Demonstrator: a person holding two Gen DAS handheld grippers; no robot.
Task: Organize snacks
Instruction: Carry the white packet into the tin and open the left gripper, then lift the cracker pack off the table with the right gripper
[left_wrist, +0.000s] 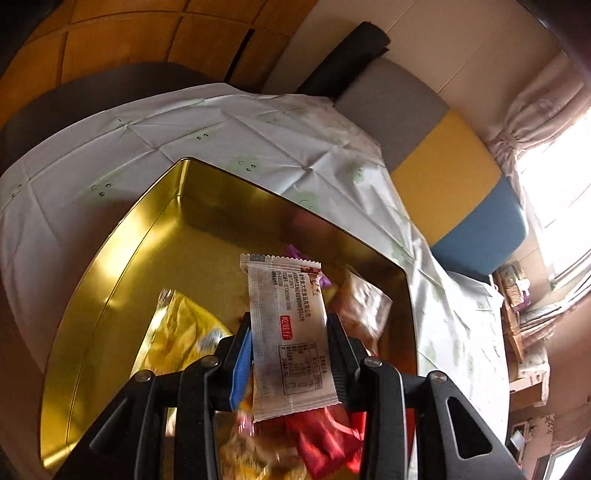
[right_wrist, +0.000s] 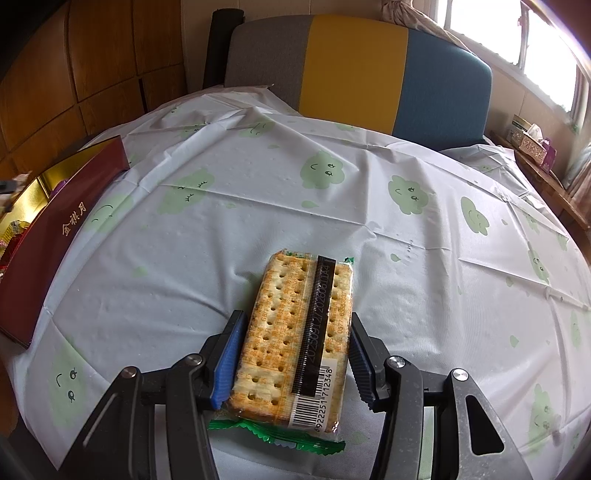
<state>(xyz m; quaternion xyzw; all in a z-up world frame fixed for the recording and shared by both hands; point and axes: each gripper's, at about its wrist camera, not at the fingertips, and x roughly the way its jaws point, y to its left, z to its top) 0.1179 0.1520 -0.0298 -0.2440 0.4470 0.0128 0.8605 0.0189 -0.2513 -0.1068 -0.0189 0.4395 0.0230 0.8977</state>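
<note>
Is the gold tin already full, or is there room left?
Room left. The gold tin shows bare floor across its far half; wrapped snacks are piled only at the near end.

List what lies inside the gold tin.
The gold tin holds a yellow packet, red wrappers and a tan packet; the left gripper and its white packet cover others.
</note>
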